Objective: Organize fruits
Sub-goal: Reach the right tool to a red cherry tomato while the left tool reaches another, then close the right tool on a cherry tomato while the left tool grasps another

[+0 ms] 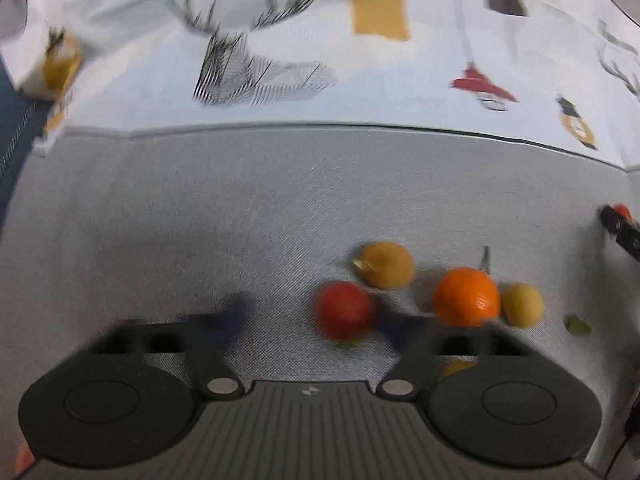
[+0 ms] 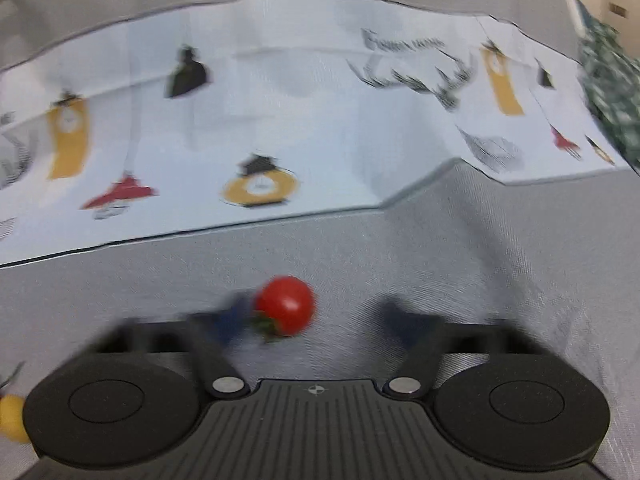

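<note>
Looking at a grey cushion (image 1: 200, 200) with a printed cloth (image 1: 360, 80) draped behind it; the fruit is loose on the cushion.

Left gripper (image 1: 316, 316): jaws wide, holding nothing. A red fruit (image 1: 344, 310) sits between them, hard against the right-hand finger and well off the left one. An orange (image 1: 467, 297) lies just outside that right finger, with a small yellow fruit (image 1: 522, 305) touching it. A brownish oval fruit (image 1: 386, 265) is just past the tips.

Right gripper (image 2: 318, 317): jaws wide too, nothing gripped. A tomato (image 2: 285, 306) is between them, right beside the left-hand finger, with a clear gap to the other.

My read: both are lining up a pick and both are off-centre. Shift each sideways until the fruit is mid-gap before closing, or one finger will shove it and it rolls. Close gently, since the tomato is soft.

The tomato is round with no real long axis; its green stem end points down toward the left-hand finger. The oval fruit's long axis runs across the jaw gap.
</note>
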`<move>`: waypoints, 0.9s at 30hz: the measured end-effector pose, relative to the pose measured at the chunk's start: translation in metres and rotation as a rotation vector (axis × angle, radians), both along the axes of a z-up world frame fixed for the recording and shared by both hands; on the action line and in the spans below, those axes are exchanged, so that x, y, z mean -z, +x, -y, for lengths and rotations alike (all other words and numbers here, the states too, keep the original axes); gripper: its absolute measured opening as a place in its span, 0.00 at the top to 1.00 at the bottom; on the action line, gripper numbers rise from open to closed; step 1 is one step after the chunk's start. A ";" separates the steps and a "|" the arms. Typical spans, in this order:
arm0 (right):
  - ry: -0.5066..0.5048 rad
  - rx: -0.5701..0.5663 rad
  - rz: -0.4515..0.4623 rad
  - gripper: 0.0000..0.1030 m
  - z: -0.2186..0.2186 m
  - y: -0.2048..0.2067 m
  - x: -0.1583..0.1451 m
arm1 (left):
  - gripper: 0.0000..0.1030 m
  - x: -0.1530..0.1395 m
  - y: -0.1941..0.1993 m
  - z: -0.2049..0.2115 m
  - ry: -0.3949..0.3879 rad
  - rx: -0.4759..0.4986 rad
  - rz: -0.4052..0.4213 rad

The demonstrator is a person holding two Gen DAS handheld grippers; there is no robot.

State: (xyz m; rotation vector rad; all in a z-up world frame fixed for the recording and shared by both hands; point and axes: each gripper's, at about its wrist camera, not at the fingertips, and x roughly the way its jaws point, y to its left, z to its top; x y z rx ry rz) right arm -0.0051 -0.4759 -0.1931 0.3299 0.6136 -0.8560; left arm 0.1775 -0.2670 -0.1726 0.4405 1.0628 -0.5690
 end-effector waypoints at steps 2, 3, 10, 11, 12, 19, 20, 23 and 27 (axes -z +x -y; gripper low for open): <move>-0.012 -0.025 -0.033 0.70 -0.006 0.004 -0.003 | 0.70 -0.003 -0.005 -0.002 -0.007 0.005 -0.024; -0.015 -0.036 -0.037 0.70 -0.010 0.005 -0.004 | 0.70 -0.005 -0.007 -0.004 -0.012 0.003 -0.025; -0.002 -0.068 -0.012 0.70 -0.041 -0.014 -0.035 | 0.70 -0.043 -0.035 -0.031 -0.083 -0.001 0.003; 0.001 -0.081 -0.009 0.70 -0.050 -0.020 -0.041 | 0.70 -0.049 -0.040 -0.036 -0.095 0.000 0.008; 0.007 -0.090 -0.004 0.70 -0.057 -0.026 -0.047 | 0.70 -0.055 -0.045 -0.041 -0.107 0.000 0.009; 0.085 -0.143 0.057 0.70 -0.124 -0.066 -0.084 | 0.70 -0.101 -0.090 -0.095 -0.202 -0.027 -0.013; 0.086 -0.158 0.067 0.70 -0.135 -0.071 -0.090 | 0.70 -0.106 -0.096 -0.103 -0.207 -0.032 -0.012; 0.091 -0.222 0.089 0.70 -0.173 -0.084 -0.110 | 0.70 -0.122 -0.117 -0.131 -0.216 -0.044 -0.007; 0.110 -0.315 0.096 0.70 -0.222 -0.098 -0.131 | 0.70 -0.142 -0.145 -0.169 -0.229 -0.055 0.014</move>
